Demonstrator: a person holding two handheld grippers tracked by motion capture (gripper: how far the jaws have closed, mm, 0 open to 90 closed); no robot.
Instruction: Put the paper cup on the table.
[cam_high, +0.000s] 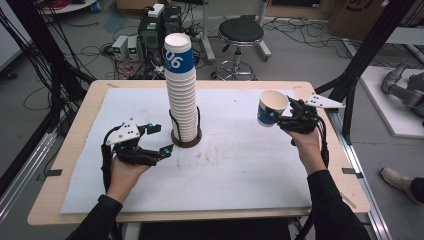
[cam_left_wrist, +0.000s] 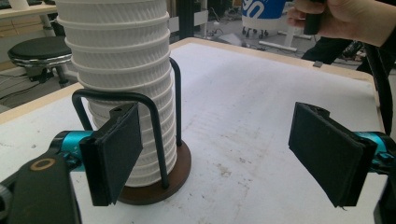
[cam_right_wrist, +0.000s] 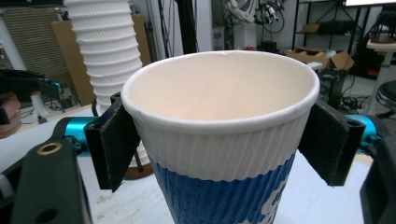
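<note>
on white table cover (cam_high: 240, 165), right tongs (cam_high: 280, 116) pinch ribbed blue-and-white cup (cam_high: 271, 108); left tongs (cam_high: 157, 137) spread.

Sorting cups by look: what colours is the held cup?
White ribbed top, blue lower band, on the cup; clearest in the right gripper view.

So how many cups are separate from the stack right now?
1. A single paper cup is clamped in the right gripper above the table's right side. The rest sit nested in the stack on the holder.
</note>
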